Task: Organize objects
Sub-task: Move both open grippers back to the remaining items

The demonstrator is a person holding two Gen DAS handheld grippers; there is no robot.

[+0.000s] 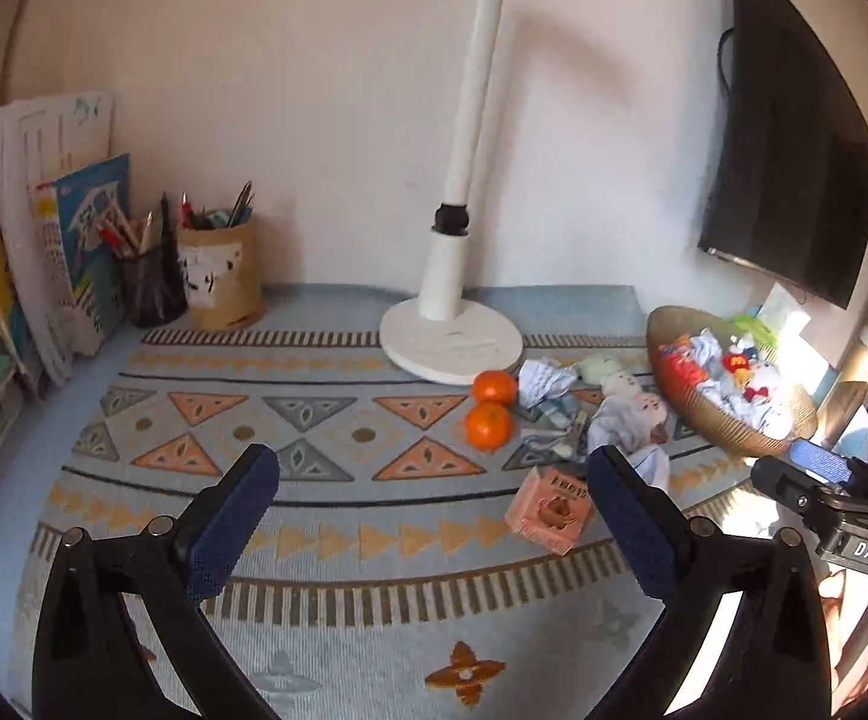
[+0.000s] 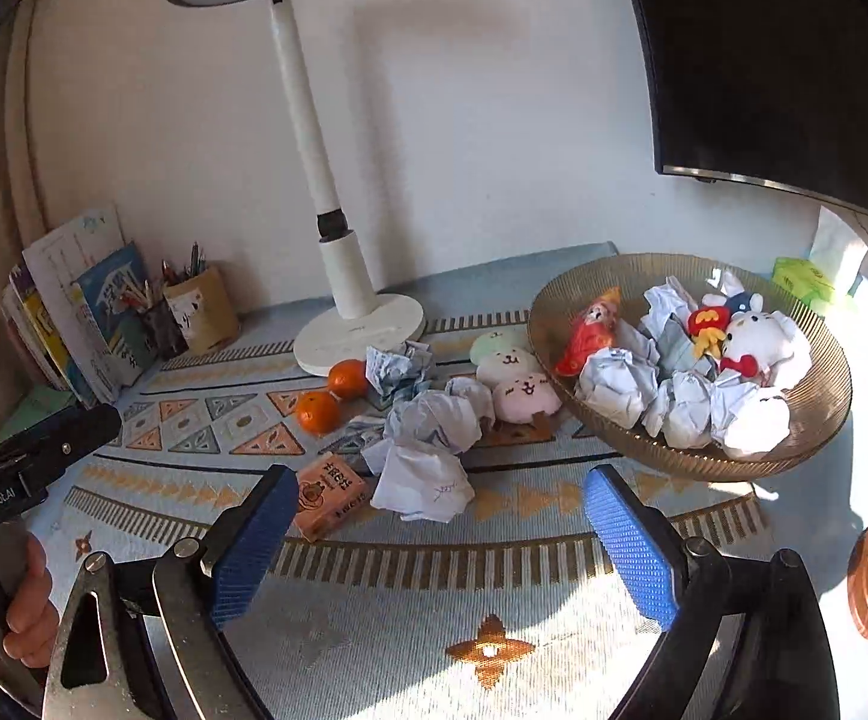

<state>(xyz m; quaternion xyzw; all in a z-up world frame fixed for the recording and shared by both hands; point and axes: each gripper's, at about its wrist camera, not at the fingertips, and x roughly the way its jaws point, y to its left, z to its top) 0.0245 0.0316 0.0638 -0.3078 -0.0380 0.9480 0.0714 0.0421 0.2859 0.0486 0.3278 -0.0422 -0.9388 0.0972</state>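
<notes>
Hovering wide open — left gripper, right gripper — both empty.

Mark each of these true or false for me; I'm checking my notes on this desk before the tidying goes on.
1. Both grippers hold a paper ball. False: the left gripper and right gripper are open and empty.
2. Two oranges lie near the lamp base. True.
3. The bowl is empty. False: it holds crumpled paper and plush toys.
4. A small orange box lies on the patterned mat. True.
5. The pencil cups stand beside the bowl. False: they stand by the books, across the desk.
</notes>
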